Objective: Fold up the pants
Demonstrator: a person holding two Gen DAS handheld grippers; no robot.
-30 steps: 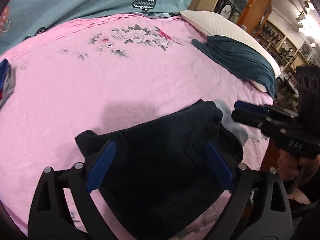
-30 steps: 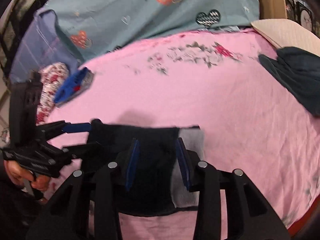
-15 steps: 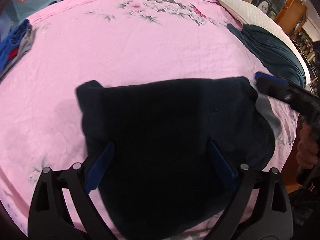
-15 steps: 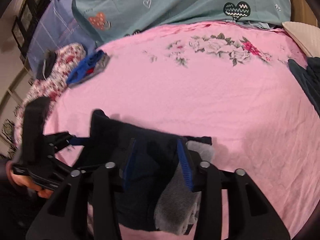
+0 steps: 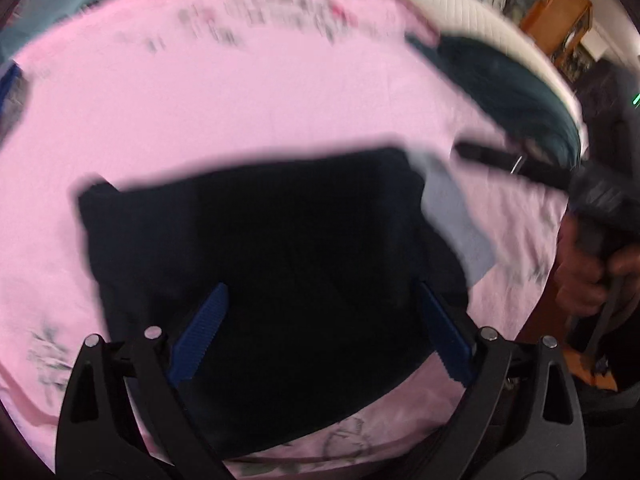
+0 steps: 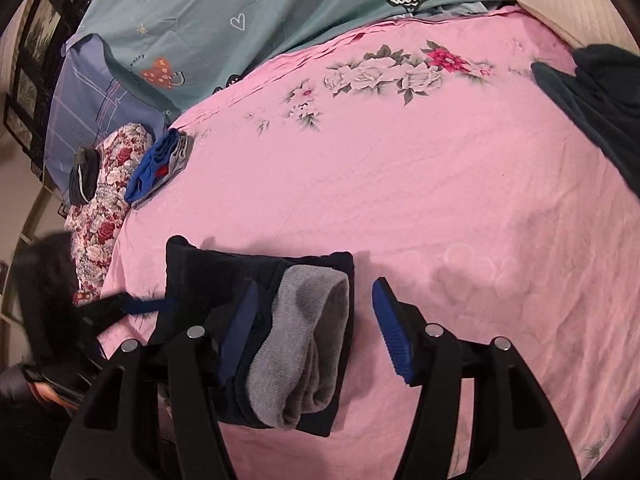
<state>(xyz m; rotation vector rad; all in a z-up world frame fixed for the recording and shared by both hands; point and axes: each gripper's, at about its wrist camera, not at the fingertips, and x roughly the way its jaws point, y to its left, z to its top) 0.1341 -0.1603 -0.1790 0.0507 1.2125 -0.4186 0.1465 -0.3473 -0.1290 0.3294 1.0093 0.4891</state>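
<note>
Left gripper (image 5: 320,328) jaws spread wide, just been opening, hovering over the folded dark pants (image 5: 260,264) on the pink sheet (image 5: 240,100); nothing gripped. Right gripper (image 6: 316,328) about half open, also just been opening, astride the grey lining (image 6: 308,340) at the pants' end, pads not pressing. Readable text: none. Only the right view is sharp: blue folded garment (image 6: 156,168), floral pillow (image 6: 108,200), teal quilt (image 6: 280,12). The left view is motion-blurred.

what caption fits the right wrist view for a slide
Open right tongs over folded dark navy pants with grey lining showing, on a pink floral bedsheet.
</note>
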